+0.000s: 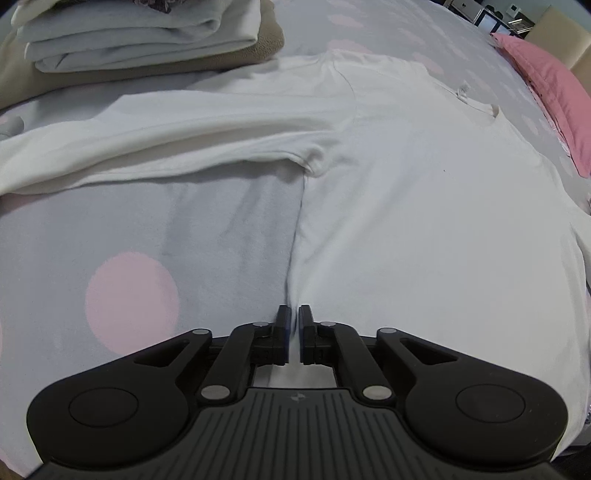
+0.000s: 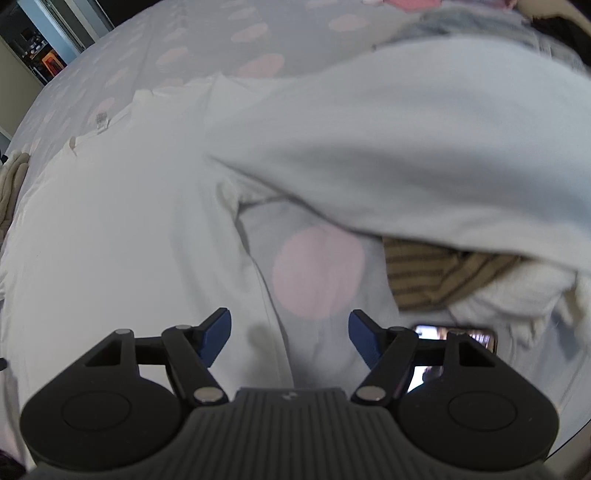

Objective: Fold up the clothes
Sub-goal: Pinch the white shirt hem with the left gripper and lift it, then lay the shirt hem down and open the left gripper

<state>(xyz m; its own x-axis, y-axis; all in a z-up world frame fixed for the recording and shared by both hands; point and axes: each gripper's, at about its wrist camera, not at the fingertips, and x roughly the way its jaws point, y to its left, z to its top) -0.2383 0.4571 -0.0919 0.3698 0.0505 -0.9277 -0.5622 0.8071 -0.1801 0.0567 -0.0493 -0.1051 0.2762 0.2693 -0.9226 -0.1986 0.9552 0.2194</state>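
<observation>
While a stack of folded clothes (image 1: 144, 33) sits at the far left of the grey bedspread (image 1: 129, 229) with its pink dots, a white long-sleeved shirt (image 1: 424, 192) lies spread flat across the bed, 1 sleeve (image 1: 155, 147) stretching away to the left and the collar (image 1: 476, 103) pointing toward a pink pillow (image 1: 546, 88) at far right. The left gripper (image 1: 294, 325) is pinched nearly closed on the shirt's side edge near the hem, a thin ridge of white cloth caught between its 2 fingers. From there the side seam runs straight ahead to the armpit, so the shirt's long axis lies along the claw's line of sight, with the body to its right. On the other side, the right gripper (image 2: 290, 339) hangs wide open and holds nothing, its blue pads (image 2: 218, 332) straddling the opposite side edge of the shirt (image 2: 110, 240), which lies directly beneath; the other sleeve (image 2: 388, 147) sweeps off to the right over a brown striped garment (image 2: 436, 273), and a phone (image 2: 458, 338) shows just behind the right finger. Judging by this, the right claw needs only to drop and close to match the left.
</observation>
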